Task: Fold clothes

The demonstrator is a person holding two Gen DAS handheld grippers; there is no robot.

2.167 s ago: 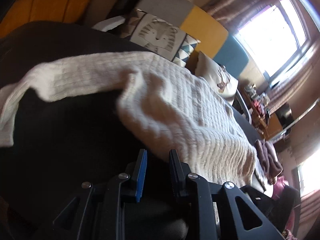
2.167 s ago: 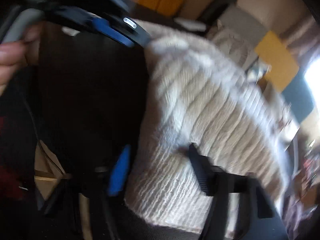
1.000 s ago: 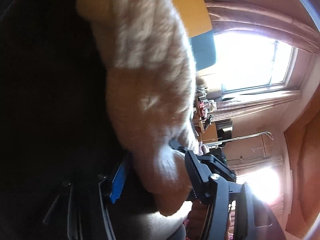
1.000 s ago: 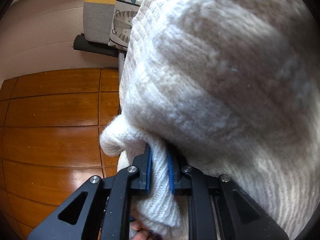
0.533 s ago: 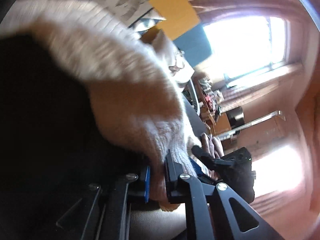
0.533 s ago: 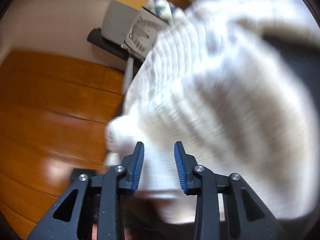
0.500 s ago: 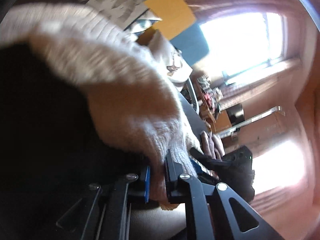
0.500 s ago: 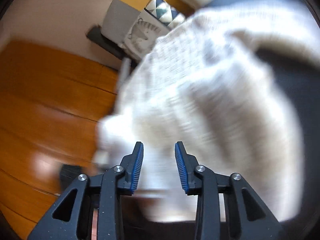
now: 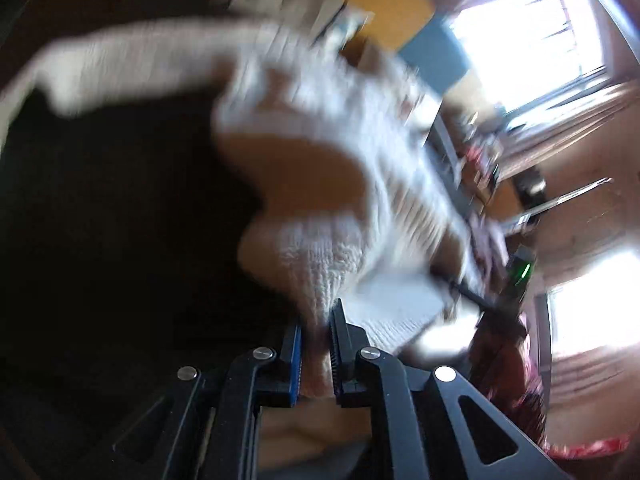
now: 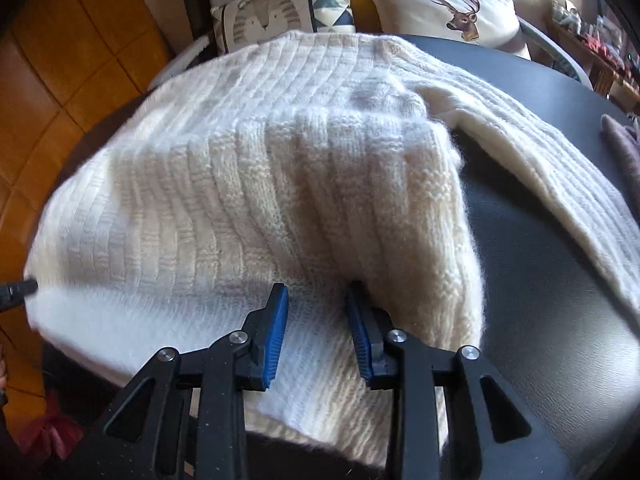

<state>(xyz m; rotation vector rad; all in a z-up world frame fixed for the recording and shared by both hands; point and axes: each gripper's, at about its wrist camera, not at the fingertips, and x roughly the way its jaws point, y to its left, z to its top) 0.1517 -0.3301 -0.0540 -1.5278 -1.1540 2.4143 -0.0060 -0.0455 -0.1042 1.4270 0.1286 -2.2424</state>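
A cream ribbed knit sweater (image 10: 280, 160) lies spread over the dark round table (image 10: 540, 280), with one part folded over its middle. My right gripper (image 10: 318, 320) hovers just above the near hem. Its jaws are closing, and the blue pads stand apart without pressing the knit that lies below them. In the blurred left wrist view, my left gripper (image 9: 316, 340) is shut on an edge of the sweater (image 9: 340, 240) and holds it raised above the dark table (image 9: 120, 240). The right gripper (image 9: 514, 280) shows there as a dark blur at the right.
A lion pillow (image 10: 272, 16) and a deer pillow (image 10: 448, 12) rest on seats behind the table. A mauve garment (image 10: 624, 148) lies at the table's right edge. Orange-brown floor (image 10: 60, 60) runs along the left. Bright windows (image 9: 540, 32) sit beyond.
My left gripper closed on the sweater's edge and moved up and across with it. My right gripper let go of the knit it pinched, rolled upright and drew back.
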